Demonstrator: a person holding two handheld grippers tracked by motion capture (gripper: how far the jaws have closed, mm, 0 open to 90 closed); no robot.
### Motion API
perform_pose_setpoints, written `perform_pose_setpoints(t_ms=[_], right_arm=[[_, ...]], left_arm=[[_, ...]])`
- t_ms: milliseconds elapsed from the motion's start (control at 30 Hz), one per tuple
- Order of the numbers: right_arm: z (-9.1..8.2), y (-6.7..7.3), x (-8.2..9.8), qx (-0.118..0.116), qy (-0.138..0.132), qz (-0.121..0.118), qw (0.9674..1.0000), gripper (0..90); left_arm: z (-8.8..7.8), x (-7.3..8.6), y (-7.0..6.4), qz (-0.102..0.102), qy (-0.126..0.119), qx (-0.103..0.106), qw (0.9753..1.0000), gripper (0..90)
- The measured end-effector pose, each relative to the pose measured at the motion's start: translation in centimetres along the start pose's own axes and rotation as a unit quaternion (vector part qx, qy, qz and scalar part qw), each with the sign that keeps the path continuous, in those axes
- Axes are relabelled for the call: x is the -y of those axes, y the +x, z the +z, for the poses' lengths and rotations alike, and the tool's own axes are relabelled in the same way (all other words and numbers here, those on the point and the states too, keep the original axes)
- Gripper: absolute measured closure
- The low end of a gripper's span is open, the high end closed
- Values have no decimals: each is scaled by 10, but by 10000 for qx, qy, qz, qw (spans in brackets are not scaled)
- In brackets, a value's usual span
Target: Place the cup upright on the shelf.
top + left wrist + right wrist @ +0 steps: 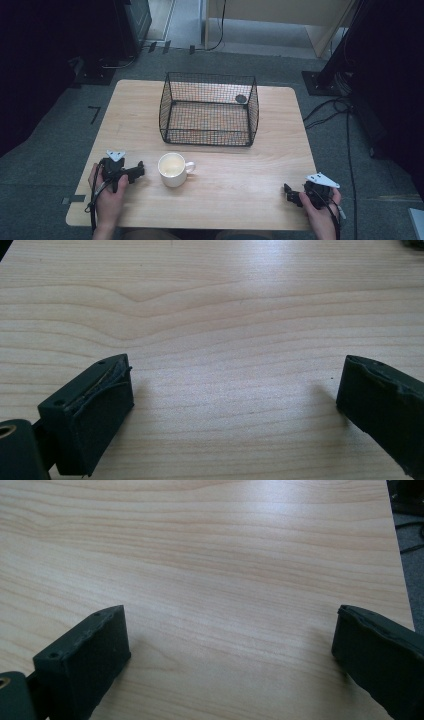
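A white mug [173, 169] stands on the wooden table [235, 175], handle to the right, in front of a black wire basket [209, 109]. My left gripper [137, 171] rests at the table's left front, just left of the mug, held by a hand. Its jaws stand wide apart in the left gripper view [235, 390], with bare wood between them. My right gripper [290, 194] lies at the right front corner, pointing left. In the right gripper view [230, 635] its jaws are also wide apart over bare table.
A small dark round thing [241, 99] sits at the basket's back right. Cables [330, 112] trail over the grey carpet to the right. Dark stands and furniture ring the table's far side. The table's right edge [400, 575] lies close to the right gripper.
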State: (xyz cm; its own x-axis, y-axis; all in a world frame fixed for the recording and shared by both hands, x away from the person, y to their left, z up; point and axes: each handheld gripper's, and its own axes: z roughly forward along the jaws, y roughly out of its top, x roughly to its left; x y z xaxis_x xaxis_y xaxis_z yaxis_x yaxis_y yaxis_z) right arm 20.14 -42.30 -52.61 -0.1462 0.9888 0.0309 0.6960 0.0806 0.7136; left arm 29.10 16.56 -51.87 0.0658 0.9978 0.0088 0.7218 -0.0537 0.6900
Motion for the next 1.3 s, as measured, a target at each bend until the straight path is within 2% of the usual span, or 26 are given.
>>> perform_pose_setpoints(t_ms=[133, 267, 400, 567, 667, 1033, 1300], right_arm=[[-2, 3, -4, 18, -108, 33, 9999, 48], [-8, 11, -16, -163, -183, 47, 9997, 48], [-11, 21, -26, -219, -252, -110, 9994, 48], [-10, 31, -37, -343, -232, -179, 9990, 54], [-8, 36, -41, -344, -281, -187, 9988, 62], [-5, 60, -54, -642, -386, -286, 9968, 65], [-10, 77, -64, -785, -553, -336, 9948, 66]], left_arm=[[0, 0, 0, 1, -1, 1, 10000, 18], [0, 0, 0, 0, -4, -2, 10000, 18], [0, 0, 0, -1, -5, -2, 10000, 18], [0, 0, 0, -1, -4, -2, 10000, 18], [0, 0, 0, -1, -5, -1, 10000, 18], [0, 0, 0, 0, -3, -2, 10000, 18], [0, 0, 0, 2, -2, -2, 10000, 18]])
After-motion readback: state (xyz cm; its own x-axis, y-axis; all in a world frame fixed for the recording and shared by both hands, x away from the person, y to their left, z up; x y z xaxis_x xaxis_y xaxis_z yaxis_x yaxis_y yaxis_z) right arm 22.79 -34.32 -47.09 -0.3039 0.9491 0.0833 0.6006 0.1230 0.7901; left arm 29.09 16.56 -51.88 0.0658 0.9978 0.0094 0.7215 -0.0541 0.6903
